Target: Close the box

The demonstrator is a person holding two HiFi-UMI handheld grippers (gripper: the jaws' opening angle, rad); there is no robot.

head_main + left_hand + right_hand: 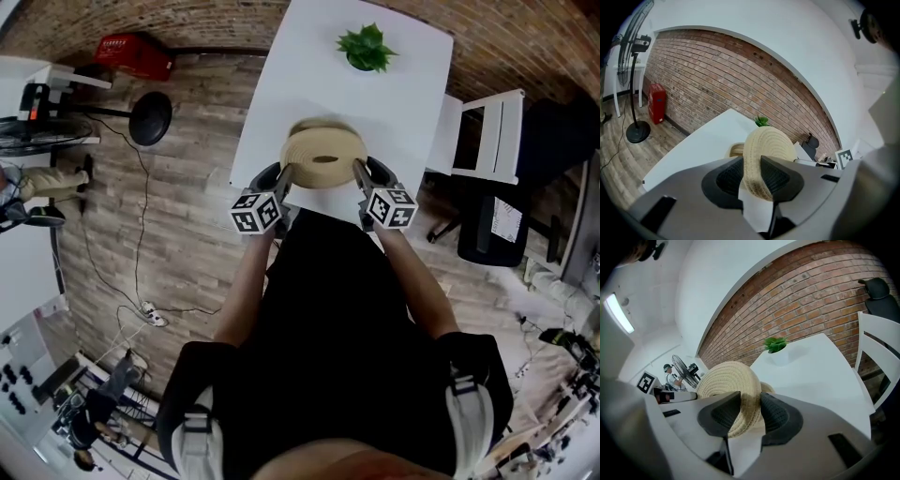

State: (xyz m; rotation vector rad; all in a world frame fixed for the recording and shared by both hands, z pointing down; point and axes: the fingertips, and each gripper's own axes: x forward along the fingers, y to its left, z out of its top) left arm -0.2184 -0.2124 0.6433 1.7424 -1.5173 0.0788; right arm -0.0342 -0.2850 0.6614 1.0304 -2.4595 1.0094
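A round woven straw lid [323, 157] hangs over the near edge of the white table [375, 94], gripped at both sides. My left gripper [289, 174] is shut on its left rim, and my right gripper [358, 171] is shut on its right rim. In the left gripper view the lid [766, 154] stands edge-on between the pads of the left gripper [752, 172]. The right gripper view shows the lid [726, 380] pinched in the right gripper [747, 411] the same way. The woven box [323, 125] sits just behind the lid, mostly hidden, with a sliver of box [736, 150] showing beside it.
A small potted plant [366, 47] stands at the table's far end. A white chair [492, 136] is at the table's right side. On the wood floor to the left are a standing fan [150, 117] and a red case [136, 54]. A brick wall runs behind.
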